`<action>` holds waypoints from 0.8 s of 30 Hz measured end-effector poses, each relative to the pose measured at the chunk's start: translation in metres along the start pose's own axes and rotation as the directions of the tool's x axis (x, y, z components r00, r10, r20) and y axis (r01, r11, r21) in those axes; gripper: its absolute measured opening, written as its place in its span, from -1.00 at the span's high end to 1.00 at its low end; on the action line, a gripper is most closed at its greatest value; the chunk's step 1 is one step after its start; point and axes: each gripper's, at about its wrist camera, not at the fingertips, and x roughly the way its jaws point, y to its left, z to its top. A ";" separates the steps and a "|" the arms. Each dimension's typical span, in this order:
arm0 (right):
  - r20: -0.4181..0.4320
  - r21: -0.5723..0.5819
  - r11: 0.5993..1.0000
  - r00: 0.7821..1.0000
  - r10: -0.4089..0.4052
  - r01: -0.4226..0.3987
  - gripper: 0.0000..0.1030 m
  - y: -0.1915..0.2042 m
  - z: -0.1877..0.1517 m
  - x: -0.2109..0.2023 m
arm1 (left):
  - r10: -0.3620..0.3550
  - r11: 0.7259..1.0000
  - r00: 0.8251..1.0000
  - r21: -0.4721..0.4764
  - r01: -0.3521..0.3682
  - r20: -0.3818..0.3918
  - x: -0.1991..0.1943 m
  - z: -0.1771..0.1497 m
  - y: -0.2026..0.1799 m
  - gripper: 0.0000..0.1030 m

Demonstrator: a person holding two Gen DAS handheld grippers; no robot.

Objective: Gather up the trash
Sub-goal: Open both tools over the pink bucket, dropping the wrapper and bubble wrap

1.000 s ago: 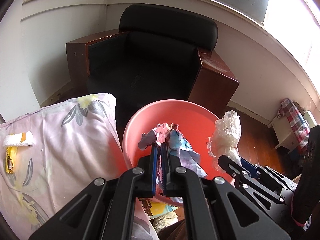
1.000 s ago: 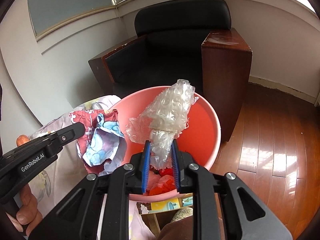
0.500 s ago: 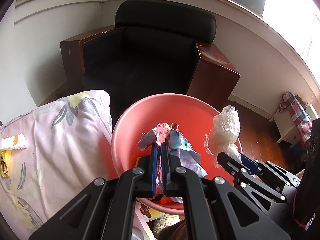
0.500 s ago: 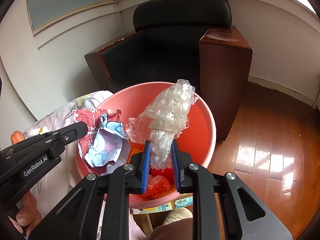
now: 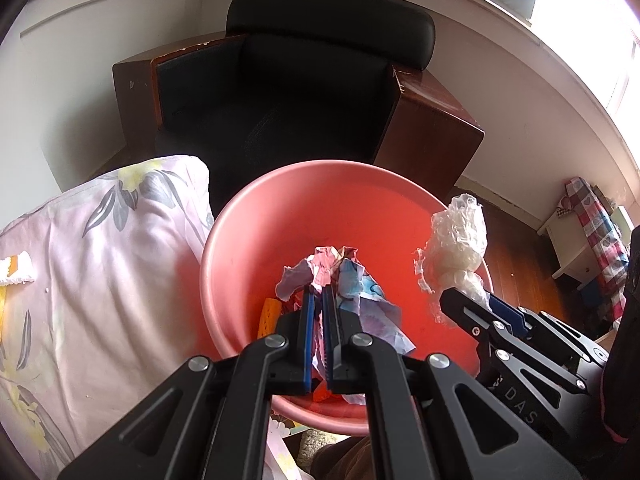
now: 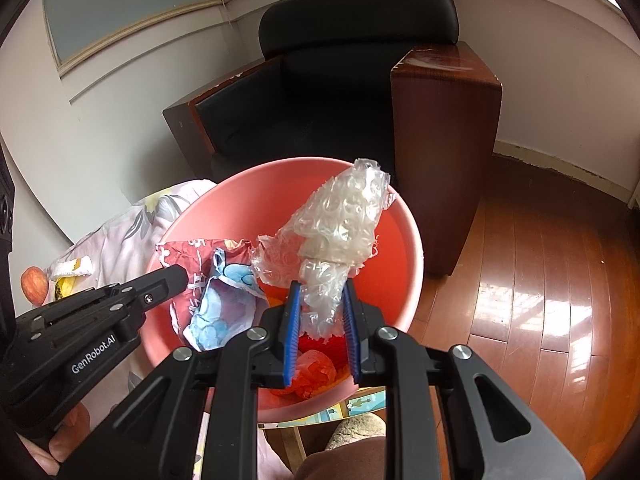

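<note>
A pink plastic bin stands in front of me, and shows in the right wrist view. My left gripper is shut on a crumpled printed wrapper and holds it over the bin's mouth; the wrapper also shows in the right wrist view. My right gripper is shut on a wad of clear bubble wrap, also over the bin; the wad shows in the left wrist view. Red and orange trash lies in the bin's bottom.
A black armchair with brown wooden sides stands right behind the bin. A floral quilt lies to the left. Wood floor stretches to the right. An apple sits far left.
Both grippers have moved forward and lower with their loads, now held further over the bin's mouth. Both stay shut.
</note>
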 end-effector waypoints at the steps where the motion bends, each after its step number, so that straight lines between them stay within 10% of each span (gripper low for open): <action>1: 0.000 -0.001 1.000 1.000 0.001 -0.001 0.61 0.000 0.000 0.000 | 0.001 1.000 1.000 -0.002 -0.001 -0.003 0.001 -0.001 0.000 0.93; 7: -0.009 0.004 1.000 1.000 0.012 -0.012 0.61 -0.003 0.001 0.003 | 0.012 1.000 1.000 -0.003 -0.012 -0.015 0.004 -0.004 0.000 0.81; 11: -0.010 0.006 1.000 1.000 0.011 -0.011 0.60 -0.003 0.001 0.003 | 0.026 1.000 1.000 -0.005 -0.026 -0.013 0.003 -0.006 0.000 0.27; 24: -0.025 0.042 0.999 1.000 0.011 -0.010 0.47 -0.005 0.002 0.008 | 0.019 1.000 1.000 0.022 -0.019 0.014 -0.009 -0.007 0.000 0.12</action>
